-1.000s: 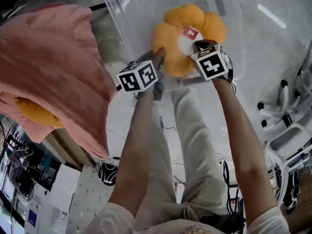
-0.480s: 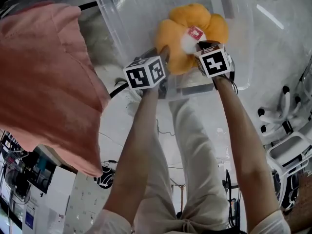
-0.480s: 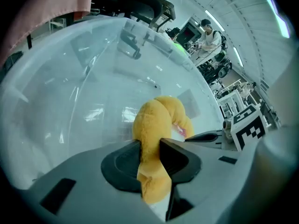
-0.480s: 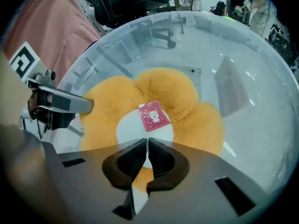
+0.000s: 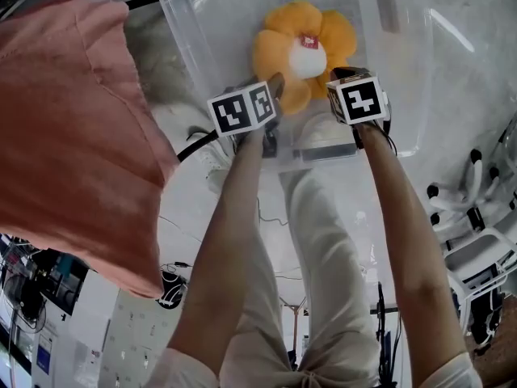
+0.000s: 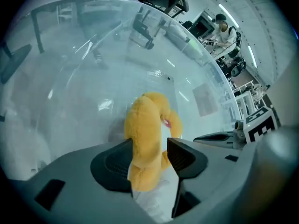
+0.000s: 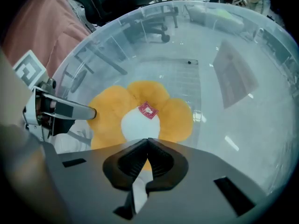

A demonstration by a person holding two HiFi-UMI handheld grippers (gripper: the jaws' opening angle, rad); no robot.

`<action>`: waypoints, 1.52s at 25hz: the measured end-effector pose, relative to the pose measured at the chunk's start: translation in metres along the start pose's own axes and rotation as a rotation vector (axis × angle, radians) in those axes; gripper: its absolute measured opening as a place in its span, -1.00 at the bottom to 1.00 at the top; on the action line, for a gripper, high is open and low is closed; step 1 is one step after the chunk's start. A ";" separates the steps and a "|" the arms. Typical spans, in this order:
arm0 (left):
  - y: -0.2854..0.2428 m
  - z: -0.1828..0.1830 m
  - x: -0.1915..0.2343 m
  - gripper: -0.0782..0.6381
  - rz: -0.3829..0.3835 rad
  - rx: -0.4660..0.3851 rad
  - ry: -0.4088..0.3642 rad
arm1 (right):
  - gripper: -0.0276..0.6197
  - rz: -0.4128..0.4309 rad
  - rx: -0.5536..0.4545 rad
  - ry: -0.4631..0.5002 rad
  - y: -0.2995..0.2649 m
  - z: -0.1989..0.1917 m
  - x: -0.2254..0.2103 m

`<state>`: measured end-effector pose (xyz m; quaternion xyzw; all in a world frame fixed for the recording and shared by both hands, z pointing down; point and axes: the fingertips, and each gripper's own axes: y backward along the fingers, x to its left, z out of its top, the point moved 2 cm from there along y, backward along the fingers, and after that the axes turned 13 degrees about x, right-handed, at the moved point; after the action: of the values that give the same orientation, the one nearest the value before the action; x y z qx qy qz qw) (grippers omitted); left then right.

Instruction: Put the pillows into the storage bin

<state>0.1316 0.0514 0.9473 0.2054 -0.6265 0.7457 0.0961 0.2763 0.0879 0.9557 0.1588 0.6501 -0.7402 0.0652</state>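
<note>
The left hand-held gripper [image 6: 149, 141] has just been opening: its jaws stand apart round one petal of the flower pillow [image 7: 140, 111], with a gap showing at one pad, so the grip there is released. The right hand-held gripper [image 7: 148, 141] is clenched tight on the pillow's thin near edge. The yellow pillow sits low inside the clear storage bin [image 5: 202, 23], in the upper middle of the head view; whether it rests on the bottom I cannot tell.

With one side free, the pillow probably hangs from the right pinch alone, so it may tip or fold against the wall. If the right hand lifts before unclenching, it likely drags the pillow back out. The plush petal could also snag the left jaw. The pink cloth [image 5: 73, 136] at the left waits outside.
</note>
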 end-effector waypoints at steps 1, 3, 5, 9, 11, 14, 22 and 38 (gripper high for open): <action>-0.001 -0.001 -0.001 -0.04 -0.008 0.009 -0.002 | -0.87 0.000 -0.007 -0.002 0.001 0.000 -0.001; -0.002 -0.001 -0.006 0.17 -0.007 0.029 -0.027 | -0.71 -0.001 -0.035 0.000 0.005 0.001 -0.003; -0.002 -0.002 -0.009 0.25 0.019 0.047 -0.059 | -0.63 0.005 -0.063 -0.006 0.009 0.003 -0.002; 0.002 -0.008 -0.012 0.26 0.068 0.093 -0.111 | -0.58 0.035 -0.078 -0.012 0.018 0.002 0.004; 0.005 -0.011 -0.016 0.17 0.078 0.110 -0.147 | -0.52 0.044 -0.084 -0.009 0.024 0.001 0.007; 0.010 -0.012 -0.025 0.16 0.071 0.117 -0.181 | -0.41 0.044 -0.135 -0.016 0.035 0.006 0.008; 0.033 -0.010 -0.043 0.16 0.064 0.089 -0.220 | -0.32 0.028 -0.227 -0.046 0.068 0.007 0.010; 0.203 -0.008 -0.088 0.13 -0.010 -0.104 -0.143 | -0.06 0.075 -0.338 0.019 0.215 0.008 0.091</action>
<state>0.1279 0.0293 0.7270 0.2560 -0.6685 0.6952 0.0654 0.2544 0.0586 0.7247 0.1767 0.7596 -0.6157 0.1127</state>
